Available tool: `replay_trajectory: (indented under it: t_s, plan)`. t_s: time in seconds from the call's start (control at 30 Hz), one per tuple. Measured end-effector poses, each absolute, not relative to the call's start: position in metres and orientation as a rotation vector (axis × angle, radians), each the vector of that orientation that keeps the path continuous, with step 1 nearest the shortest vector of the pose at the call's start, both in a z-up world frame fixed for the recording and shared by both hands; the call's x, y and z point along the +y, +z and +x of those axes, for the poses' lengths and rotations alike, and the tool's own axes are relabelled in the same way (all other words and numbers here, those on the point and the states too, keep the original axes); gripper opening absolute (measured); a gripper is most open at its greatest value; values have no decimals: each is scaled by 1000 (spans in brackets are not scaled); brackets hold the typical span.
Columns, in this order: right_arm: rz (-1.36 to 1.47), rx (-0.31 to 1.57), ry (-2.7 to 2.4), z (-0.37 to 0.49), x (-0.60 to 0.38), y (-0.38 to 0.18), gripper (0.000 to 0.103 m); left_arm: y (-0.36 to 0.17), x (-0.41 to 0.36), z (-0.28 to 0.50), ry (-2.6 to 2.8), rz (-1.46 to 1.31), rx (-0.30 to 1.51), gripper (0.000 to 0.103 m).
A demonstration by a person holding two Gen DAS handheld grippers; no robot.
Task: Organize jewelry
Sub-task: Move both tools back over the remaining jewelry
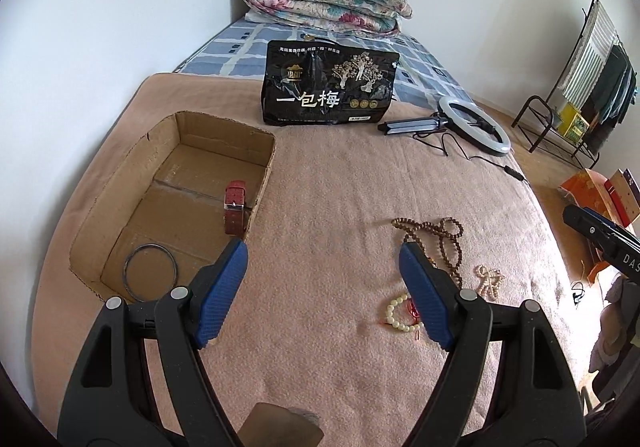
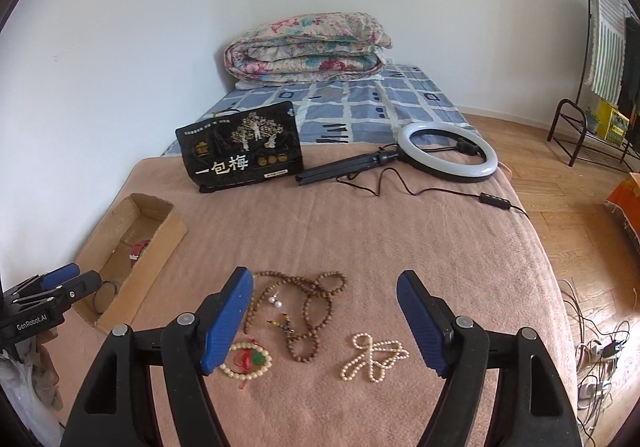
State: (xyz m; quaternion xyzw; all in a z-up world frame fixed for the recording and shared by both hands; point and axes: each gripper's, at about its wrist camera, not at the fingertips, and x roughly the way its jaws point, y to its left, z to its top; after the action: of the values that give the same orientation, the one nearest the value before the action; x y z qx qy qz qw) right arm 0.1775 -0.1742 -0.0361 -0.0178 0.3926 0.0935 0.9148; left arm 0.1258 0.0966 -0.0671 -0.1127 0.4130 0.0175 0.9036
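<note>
Brown wooden beads of the long mala necklace (image 2: 304, 311) are lying in tangled loops on the pink blanket (image 2: 360, 239), the strand's long axis running roughly away from my right gripper (image 2: 325, 323), whose jaws are standing wide apart and holding nothing. Just left of the necklace, I am seeing a cream bead bracelet (image 2: 245, 361) with a red and green charm, partly behind the blue pad; to the right, a pearl strand (image 2: 372, 357) is lying bunched, apart from the mala. Two pearl earrings (image 2: 276, 301) are sitting inside the mala's loops.

My left gripper (image 1: 323, 287) is hovering over bare blanket between the jewelry and the cardboard box (image 1: 100, 207), its jaws also spread and empty. That view is looking down into the box: a red leather watch strap (image 1: 235, 213) is leaning against the right wall, long axis pointing away from me, and a thin dark bangle (image 1: 151, 271) is lying flat in the near corner. The right view is showing only a sliver of those.

Farther back, a black snack bag (image 2: 240, 147) is standing upright beside a ring light (image 2: 448, 151) lying flat with its cable trailing. A folded floral quilt (image 2: 308, 47) is resting on the blue checked sheet (image 2: 360, 107) against white walls; wooden floor (image 2: 560, 187) and a clothes rack (image 2: 600, 87) are on the right.
</note>
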Motion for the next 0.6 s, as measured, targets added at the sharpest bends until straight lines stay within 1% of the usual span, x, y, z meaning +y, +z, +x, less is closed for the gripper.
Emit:
replay_trajectory:
  t_s: [0.23, 0.43, 0.47, 0.5, 0.6]
  plan:
    - [-18, 847, 130, 175, -220, -54, 77, -85, 70, 126, -3, -168, 906, 81]
    - [-15, 884, 101, 177, -243, -79, 77, -104, 49, 125, -37, -113, 942, 80]
    - [-23, 890, 101, 177, -244, -84, 77, -107, 45, 125, -45, -110, 948, 80]
    - [-33, 896, 104, 178, -245, -90, 77, -110, 41, 126, -54, -104, 952, 75]
    - [-64, 918, 119, 182, -246, -106, 77, -118, 31, 129, -74, -69, 964, 67]
